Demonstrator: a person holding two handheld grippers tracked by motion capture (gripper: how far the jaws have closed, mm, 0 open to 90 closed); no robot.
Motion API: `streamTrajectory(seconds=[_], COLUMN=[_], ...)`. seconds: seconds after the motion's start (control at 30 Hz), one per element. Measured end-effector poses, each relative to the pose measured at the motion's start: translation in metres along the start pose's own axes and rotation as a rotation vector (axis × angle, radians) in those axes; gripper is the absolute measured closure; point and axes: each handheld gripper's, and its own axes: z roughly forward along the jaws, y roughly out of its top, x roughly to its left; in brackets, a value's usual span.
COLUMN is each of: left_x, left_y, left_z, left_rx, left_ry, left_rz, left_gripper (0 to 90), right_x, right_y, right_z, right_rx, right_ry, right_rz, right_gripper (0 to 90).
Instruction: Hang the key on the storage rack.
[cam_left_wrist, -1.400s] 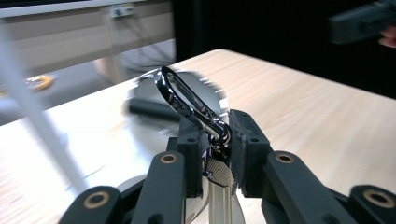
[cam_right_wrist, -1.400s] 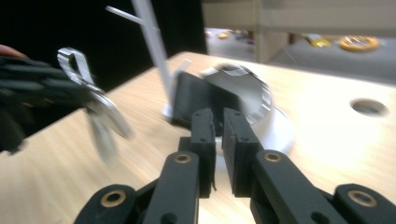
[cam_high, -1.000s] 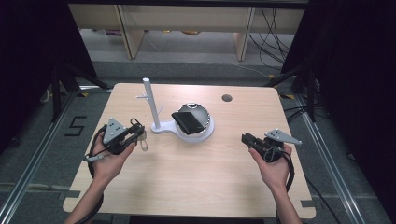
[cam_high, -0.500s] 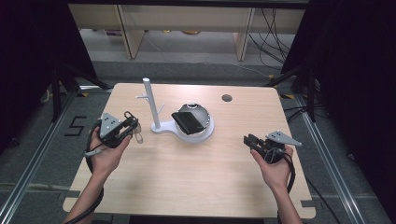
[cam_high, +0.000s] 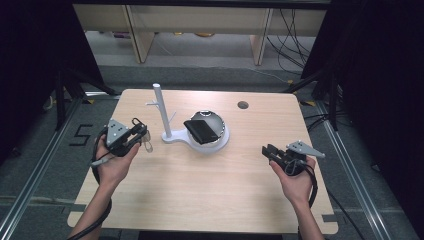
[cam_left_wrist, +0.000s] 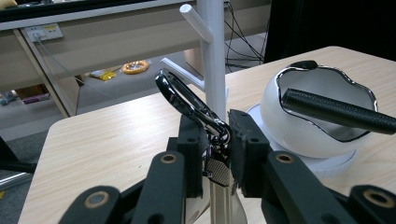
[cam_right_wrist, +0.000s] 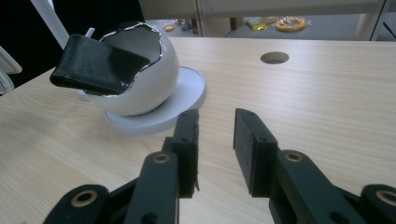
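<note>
My left gripper (cam_left_wrist: 215, 135) is shut on a shiny metal carabiner key ring (cam_left_wrist: 187, 100), whose clip sticks up above the jaws while a metal piece hangs below them. In the high view this gripper (cam_high: 137, 131) is held at the table's left, just left of a white peg stand (cam_high: 161, 112). A black wallet (cam_high: 201, 130) lies tilted in a white bowl (cam_high: 220, 137) on the stand's round base. My right gripper (cam_right_wrist: 215, 135) sits low at the right of the table (cam_high: 200, 190). Its jaws have just been opening, with nothing between them.
A round cable hole (cam_high: 243, 105) is in the table's far right part. In the right gripper view the bowl (cam_right_wrist: 140, 88) and wallet (cam_right_wrist: 93, 65) are ahead and to the left. Shelving legs and cables lie on the floor beyond the table's far edge.
The left gripper has drifted slightly left, away from the stand, still holding the key ring. The right gripper's jaws stand a little wider than before.
</note>
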Motion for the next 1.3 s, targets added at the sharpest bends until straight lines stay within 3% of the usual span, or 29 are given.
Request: streamTrajectory(seconds=[0.03,0.23,0.27,0.3,0.33,0.37,0.4,0.43,0.57,0.6,0.7,0.8,0.83,0.9,0.97,1.0,1.03,1.13,1.17,1.2,1.27,1.3], left_x=[0.0,0.0,0.0,0.0,0.0,0.0,0.0,0.0,0.0,0.0,0.002,0.002,0.002,0.002,0.001,0.001,0.0,-0.002,-0.002,-0.002,-0.003,-0.004], left_y=[0.0,0.004,0.004,0.005,0.005,0.006,0.007,0.007,0.009,0.009,0.009,0.008,0.007,0.007,0.008,0.009,0.01,0.017,0.019,0.022,0.027,0.029], left_z=[0.0,0.0,0.001,0.001,0.002,0.003,0.004,0.005,0.009,0.01,0.015,0.018,0.019,0.021,0.023,0.024,0.025,0.027,0.028,0.029,0.032,0.032], left_rx=[0.001,-0.004,-0.005,-0.004,-0.005,-0.003,-0.003,-0.001,0.01,0.011,0.026,0.037,0.041,0.052,0.06,0.066,0.068,0.07,0.073,0.071,0.079,0.085], left_ry=[0.0,0.006,0.009,0.012,0.014,0.019,0.026,0.034,0.077,0.088,0.116,0.126,0.128,0.135,0.142,0.143,0.143,0.149,0.151,0.151,0.153,0.153], left_rz=[0.002,0.005,0.007,0.008,0.008,0.012,0.014,0.018,0.029,0.028,0.031,0.029,0.031,0.036,0.046,0.051,0.051,0.06,0.064,0.067,0.075,0.081], left_gripper=[75.4,75.4,75.4,75.4,75.4,75.4,75.4,75.4,75.4,75.4,75.4,75.4,75.4,75.4,75.4,75.4,75.4,75.4,75.4,75.4,75.4,75.5], right_x=[0.0,0.0,0.003,-0.001,0.0,-0.001,0.002,-0.002,-0.001,-0.002,-0.001,0.0,0.003,0.0,0.001,0.004,0.002,0.003,0.006,0.004,0.004,0.007], right_y=[0.001,0.001,0.0,0.001,0.002,0.002,0.002,0.004,0.004,0.005,0.005,0.006,0.005,0.006,0.006,0.006,0.006,0.007,0.007,0.007,0.007,0.006], right_z=[-0.001,-0.003,-0.003,-0.002,-0.002,-0.002,-0.002,-0.002,0.0,0.0,-0.001,-0.004,-0.004,-0.005,-0.004,-0.006,-0.005,-0.006,-0.006,-0.006,-0.006,-0.006], right_rx=[0.021,0.015,0.008,-0.005,0.006,-0.006,0.0,0.002,0.007,0.001,0.006,0.016,0.013,0.011,-0.001,0.003,-0.009,-0.007,0.003,-0.009,-0.006,0.001], right_ry=[-0.016,0.006,0.002,0.002,0.01,0.005,0.008,0.014,0.016,0.019,0.03,0.022,0.029,0.025,0.027,0.021,0.023,0.031,0.03,0.024,0.024,0.032], right_rz=[0.004,0.003,0.042,0.002,0.018,-0.003,0.043,0.009,0.015,-0.008,-0.013,-0.004,0.031,-0.009,-0.007,0.022,-0.014,-0.009,0.013,-0.015,-0.018,0.024], right_gripper=[71.2,70.7,70.6,70.5,70.3,70.1,69.8,69.5,68.9,68.8,68.7,68.5,68.5,68.4,68.3,68.3,68.3,68.2,68.2,68.2,68.1,68.0])
